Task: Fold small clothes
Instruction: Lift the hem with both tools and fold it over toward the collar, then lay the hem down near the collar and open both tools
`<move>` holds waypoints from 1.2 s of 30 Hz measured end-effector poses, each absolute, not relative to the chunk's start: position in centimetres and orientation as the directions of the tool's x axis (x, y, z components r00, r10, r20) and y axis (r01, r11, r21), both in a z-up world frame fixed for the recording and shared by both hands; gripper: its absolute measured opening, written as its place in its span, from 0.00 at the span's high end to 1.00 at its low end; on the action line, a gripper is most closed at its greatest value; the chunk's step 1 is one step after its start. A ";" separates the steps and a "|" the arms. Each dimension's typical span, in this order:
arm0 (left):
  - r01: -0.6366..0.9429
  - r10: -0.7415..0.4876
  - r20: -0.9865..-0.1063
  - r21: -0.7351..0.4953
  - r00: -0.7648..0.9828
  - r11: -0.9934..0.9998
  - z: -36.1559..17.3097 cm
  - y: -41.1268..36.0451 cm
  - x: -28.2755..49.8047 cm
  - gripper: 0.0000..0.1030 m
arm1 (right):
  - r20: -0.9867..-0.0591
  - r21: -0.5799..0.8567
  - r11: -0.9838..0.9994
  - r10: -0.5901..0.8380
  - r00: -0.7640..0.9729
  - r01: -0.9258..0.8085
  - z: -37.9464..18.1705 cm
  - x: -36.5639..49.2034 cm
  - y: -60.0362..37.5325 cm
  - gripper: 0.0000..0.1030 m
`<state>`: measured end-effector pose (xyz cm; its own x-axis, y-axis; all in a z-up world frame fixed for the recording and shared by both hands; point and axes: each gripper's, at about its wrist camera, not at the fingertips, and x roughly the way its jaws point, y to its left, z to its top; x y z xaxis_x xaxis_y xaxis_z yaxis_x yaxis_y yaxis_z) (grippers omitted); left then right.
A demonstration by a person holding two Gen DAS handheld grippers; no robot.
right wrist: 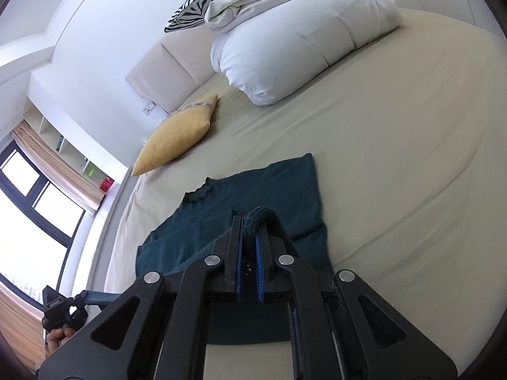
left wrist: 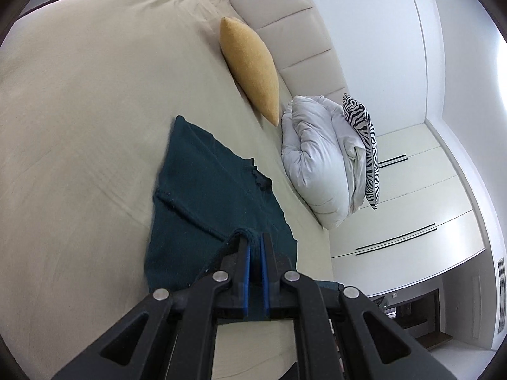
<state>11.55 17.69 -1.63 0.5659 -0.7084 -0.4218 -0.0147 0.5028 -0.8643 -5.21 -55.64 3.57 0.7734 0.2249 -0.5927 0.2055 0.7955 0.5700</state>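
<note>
Spanning frame – beige bed (left wrist: 79,95), wardrobe (left wrist: 412,196) possibly behind.

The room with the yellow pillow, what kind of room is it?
Most likely a bedroom. There is a big bed with a padded headboard, a folded white duvet beside the yellow pillow, and wardrobe doors.

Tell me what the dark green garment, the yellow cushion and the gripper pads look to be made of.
Dark green garment: apparently a knit, matte; the bunched edge in the right gripper shows a looped, nubby texture.
Yellow cushion: seemingly coarse woven fabric, matte, with a visible grain.
Gripper pads: blue, probably rubber or plastic; their ribbed face shows in the right wrist view.
</note>
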 end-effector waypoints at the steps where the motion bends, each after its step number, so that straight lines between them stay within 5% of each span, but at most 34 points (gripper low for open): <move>1: -0.014 -0.707 -0.426 -0.862 0.565 0.507 -1.6 17.5 12.2 0.94 | -0.601 0.553 0.806 0.212 0.771 0.210 3.3 -4.4 -55.5 0.95; 36: -0.182 -0.613 -0.562 -0.801 0.555 0.570 -10.7 15.6 33.4 0.93 | -0.741 0.495 0.795 0.175 0.648 0.351 -9.1 21.3 -57.2 0.94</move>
